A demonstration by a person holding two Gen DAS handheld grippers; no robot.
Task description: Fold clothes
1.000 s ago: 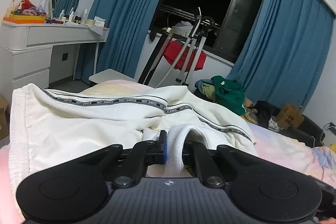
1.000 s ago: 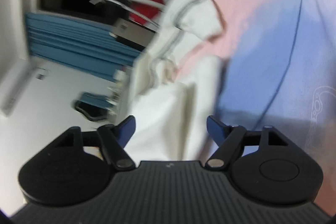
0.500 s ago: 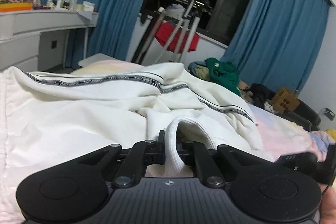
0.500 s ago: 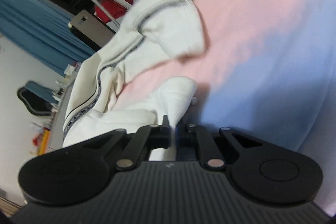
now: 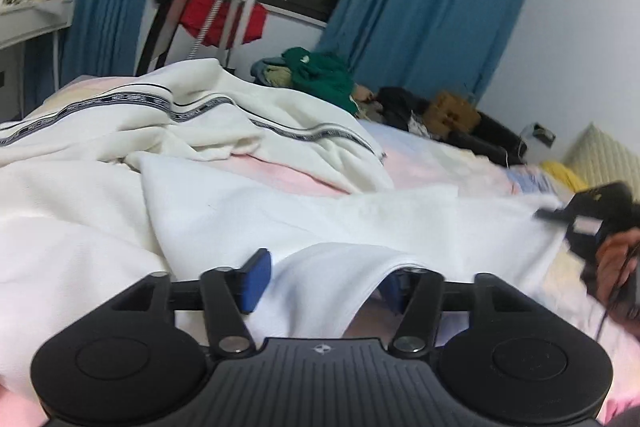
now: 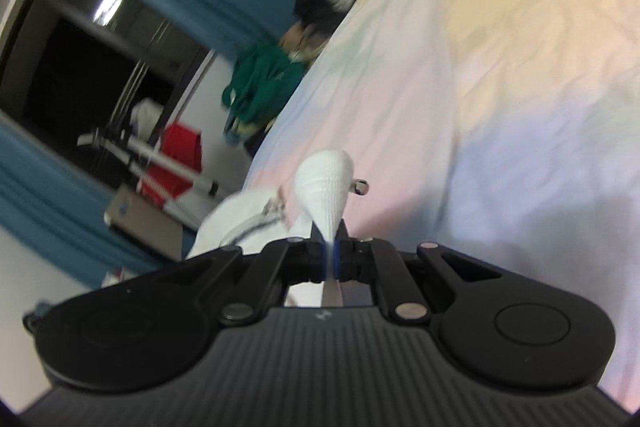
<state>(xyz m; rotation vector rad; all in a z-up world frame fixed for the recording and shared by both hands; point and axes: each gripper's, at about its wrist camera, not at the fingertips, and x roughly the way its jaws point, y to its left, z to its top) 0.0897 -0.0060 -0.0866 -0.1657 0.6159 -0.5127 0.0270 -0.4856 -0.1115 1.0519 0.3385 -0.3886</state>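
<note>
The left gripper (image 5: 324, 281) has just spread its jaws, and the white garment (image 5: 304, 211) it pinched now lies slack between them on the bed (image 6: 500, 87). The right gripper (image 6: 330, 261) is pinching a ribbed cuff (image 6: 326, 187) just ahead, probably stretching it out for folding.

The left wrist view sits low over the bed (image 5: 432, 155), close behind its gripper (image 5: 326, 277), facing across the white garment (image 5: 248, 211) toward the curtains (image 5: 420, 11). The right wrist view is rolled sideways (and blurred), close over the bed (image 6: 500, 107). Both share the green clothes (image 5: 320, 75) (image 6: 260, 83), red cloth (image 5: 208, 23) (image 6: 176, 155) and window.
</note>
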